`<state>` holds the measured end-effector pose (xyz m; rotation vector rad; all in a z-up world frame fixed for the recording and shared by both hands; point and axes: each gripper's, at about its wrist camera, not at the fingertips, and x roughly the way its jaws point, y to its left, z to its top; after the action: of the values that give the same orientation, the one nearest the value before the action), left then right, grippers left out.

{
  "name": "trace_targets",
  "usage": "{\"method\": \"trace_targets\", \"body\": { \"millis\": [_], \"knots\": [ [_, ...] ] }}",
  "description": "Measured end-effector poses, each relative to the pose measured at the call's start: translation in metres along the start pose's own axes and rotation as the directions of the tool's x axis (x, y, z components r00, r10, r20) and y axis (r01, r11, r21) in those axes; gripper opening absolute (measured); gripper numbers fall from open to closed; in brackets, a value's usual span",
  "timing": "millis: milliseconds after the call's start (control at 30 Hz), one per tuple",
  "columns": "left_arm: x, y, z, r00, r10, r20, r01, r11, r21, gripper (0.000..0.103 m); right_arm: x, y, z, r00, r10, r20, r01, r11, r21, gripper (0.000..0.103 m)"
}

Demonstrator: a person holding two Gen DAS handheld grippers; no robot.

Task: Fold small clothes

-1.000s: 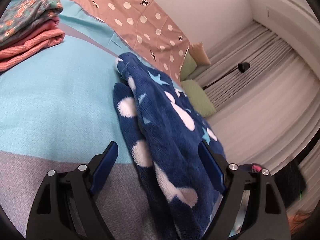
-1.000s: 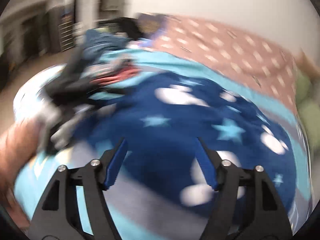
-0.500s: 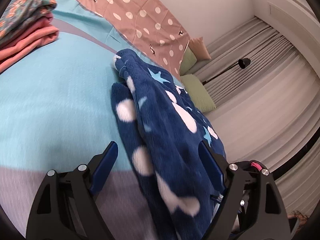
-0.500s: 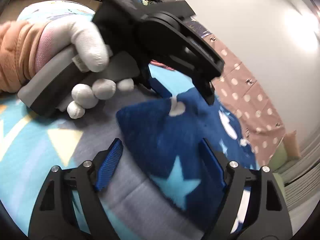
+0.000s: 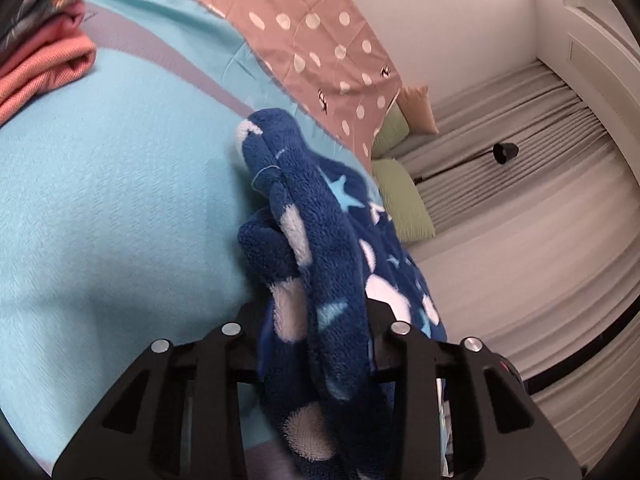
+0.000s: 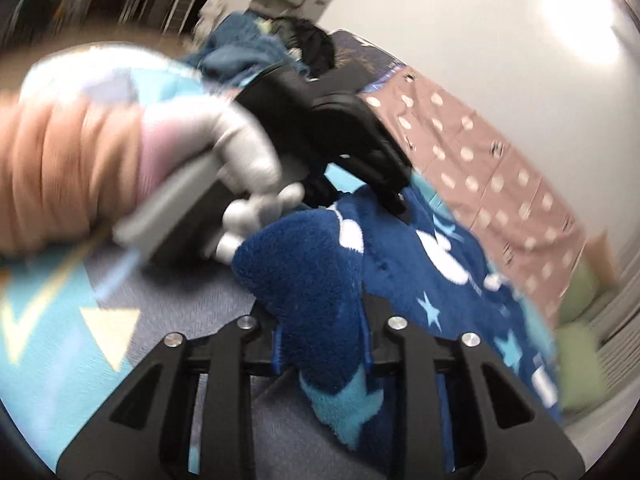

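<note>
While both wrist views are checked, findings read as follows.
Task item: a navy fleece garment (image 5: 320,264) with white dots and pale blue stars, bunched along the centre and lower centre of the left wrist frame, lying on the turquoise bedspread (image 5: 120,200).
Left gripper (image 5: 316,320): clenched on a thick fold of the fleece, at the lower centre of its frame.
Right gripper (image 6: 322,344): jaws pinched on a corner of the navy fleece garment (image 6: 304,272), lower centre of the right wrist frame.
Left hand (image 6: 244,168): white-gloved, blurred, centre left of the right wrist frame.
Surroundings: pink dotted sheet (image 5: 320,40) at upper centre; folded coral cloth (image 5: 44,72) at upper left; green pillow (image 5: 404,200) at right of centre.
</note>
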<state>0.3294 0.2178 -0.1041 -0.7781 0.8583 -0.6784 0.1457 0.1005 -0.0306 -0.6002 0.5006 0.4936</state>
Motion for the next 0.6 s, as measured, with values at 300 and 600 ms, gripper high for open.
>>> {"method": "trace_targets", "body": {
  "millis": [300,600],
  "knots": [
    [0.003,-0.099,0.017,0.999,-0.027,0.040,0.023,0.993,0.116,0.033,-0.072,-0.060,-0.002,0.989,0.026,0.144,-0.070,0.948,0.312,0.024],
    [0.080,-0.216,0.011,0.999,0.029,-0.025,-0.020,0.951,0.309,0.033,-0.125,-0.175,-0.059,0.967,0.021,0.252,-0.175,0.775,0.607,0.023]
  ]
}}
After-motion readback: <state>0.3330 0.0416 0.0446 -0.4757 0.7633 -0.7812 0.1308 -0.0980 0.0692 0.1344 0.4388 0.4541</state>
